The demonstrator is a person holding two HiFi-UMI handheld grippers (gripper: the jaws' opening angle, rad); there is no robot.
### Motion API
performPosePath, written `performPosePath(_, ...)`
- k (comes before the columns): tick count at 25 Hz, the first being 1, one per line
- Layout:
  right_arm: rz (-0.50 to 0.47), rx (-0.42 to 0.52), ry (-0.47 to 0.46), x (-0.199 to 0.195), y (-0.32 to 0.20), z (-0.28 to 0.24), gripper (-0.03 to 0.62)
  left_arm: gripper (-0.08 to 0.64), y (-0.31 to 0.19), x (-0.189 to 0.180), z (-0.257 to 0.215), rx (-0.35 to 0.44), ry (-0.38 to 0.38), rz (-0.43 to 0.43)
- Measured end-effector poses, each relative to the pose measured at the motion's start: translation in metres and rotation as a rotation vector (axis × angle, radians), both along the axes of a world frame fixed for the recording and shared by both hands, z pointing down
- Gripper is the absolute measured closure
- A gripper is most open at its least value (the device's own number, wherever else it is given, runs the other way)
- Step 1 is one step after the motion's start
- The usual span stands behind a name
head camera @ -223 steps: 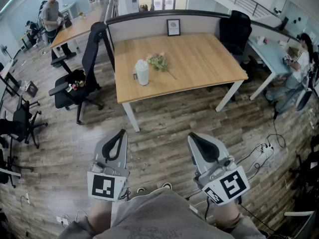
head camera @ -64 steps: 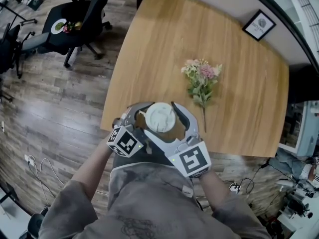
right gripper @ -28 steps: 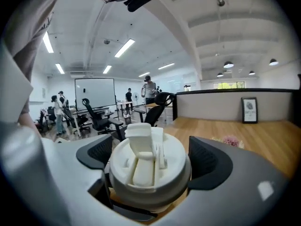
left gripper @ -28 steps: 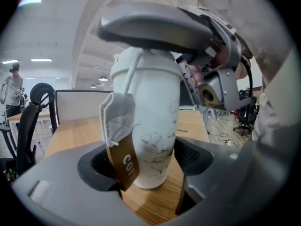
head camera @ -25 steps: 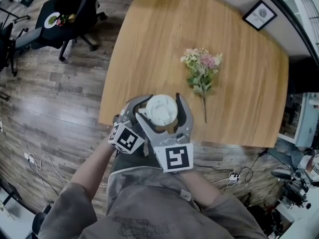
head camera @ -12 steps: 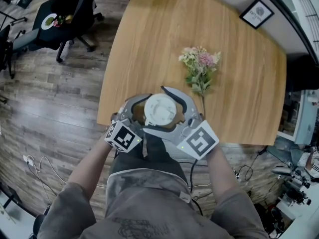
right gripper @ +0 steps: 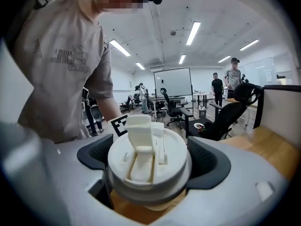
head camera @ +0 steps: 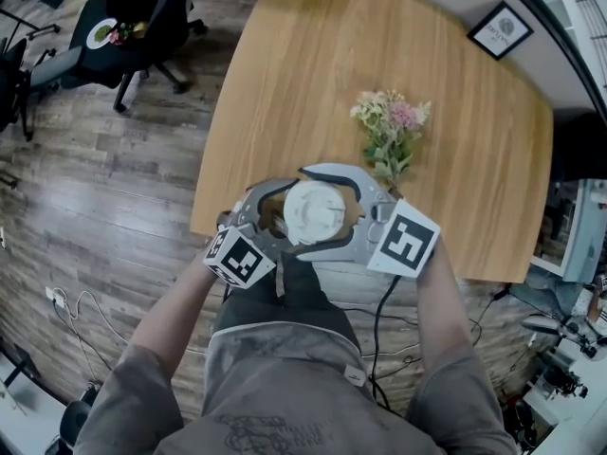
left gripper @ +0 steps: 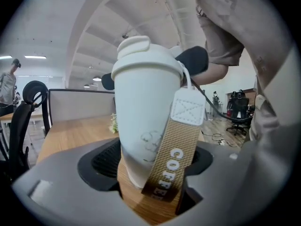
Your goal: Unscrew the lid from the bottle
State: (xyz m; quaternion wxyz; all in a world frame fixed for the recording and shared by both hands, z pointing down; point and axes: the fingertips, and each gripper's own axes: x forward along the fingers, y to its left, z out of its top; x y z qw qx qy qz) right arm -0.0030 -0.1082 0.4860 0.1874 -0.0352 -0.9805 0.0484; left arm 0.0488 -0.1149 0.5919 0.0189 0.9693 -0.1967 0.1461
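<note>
White lid [right gripper: 149, 157] is sitting pinched in my right claw [right gripper: 151, 163]; my left claw [left gripper: 150, 163] is clamping the bottle [left gripper: 141, 107] beneath.

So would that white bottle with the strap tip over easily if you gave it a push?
Probably fairly tippy: the bottle is tall and seems to narrow toward its base. Its smooth white wall looks slippery, so it might slide in a loose hold. The woven strap hangs limp and would likely flop about.
</note>
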Motion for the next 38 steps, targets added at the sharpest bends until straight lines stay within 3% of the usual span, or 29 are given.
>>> performPosePath(4,0.13,-0.053,-0.003,0.002,-0.006,0.001,0.078,0.212,0.0,-0.001,0.001,-0.009,0.001,-0.003)
performPosePath(6,0.231,-0.069,-0.053,0.005,-0.01,-0.007,0.069,0.212,0.0,-0.001,0.001,-0.014,0.003,-0.006)
performPosePath(9,0.477,-0.069,-0.195,0.011,-0.023,-0.043,0.066,0.213,0.001,-0.001,0.001,-0.021,0.011,-0.015)
performPosePath(11,0.656,-0.018,-0.23,0.012,-0.036,-0.056,0.067,0.214,0.001,-0.002,0.001,-0.021,0.013,-0.021)
performPosePath(14,0.814,0.076,-0.106,0.01,-0.04,-0.037,0.066,0.215,0.001,-0.002,0.001,-0.021,0.013,-0.032)
performPosePath(16,0.882,0.083,0.003,0.011,-0.043,-0.015,0.066,0.215,0.001,-0.002,0.001,-0.023,0.014,-0.041)
performPosePath(18,0.924,0.087,0.044,0.008,-0.046,-0.005,0.063,0.215,0.0,-0.002,0.001,-0.026,0.018,-0.052)
performPosePath(21,0.929,0.121,0.055,-0.001,-0.046,-0.005,0.063,0.215,-0.001,-0.004,0.0,-0.031,0.024,-0.064)
performPosePath(25,0.92,0.091,0.039,-0.004,-0.042,-0.001,0.041,0.215,0.0,-0.004,0.002,-0.028,0.02,-0.072)
performPosePath(32,0.82,0.114,0.071,-0.007,-0.041,0.001,0.04,0.215,-0.001,-0.003,0.001,-0.025,0.016,-0.077)
performPosePath(35,0.713,0.15,0.072,-0.008,-0.036,0.001,0.044,0.216,-0.001,-0.002,0.001,-0.019,0.015,-0.071)
performPosePath(38,0.487,0.194,0.083,-0.014,-0.025,0.003,0.051,0.218,0.0,-0.002,0.002,-0.019,0.014,-0.061)
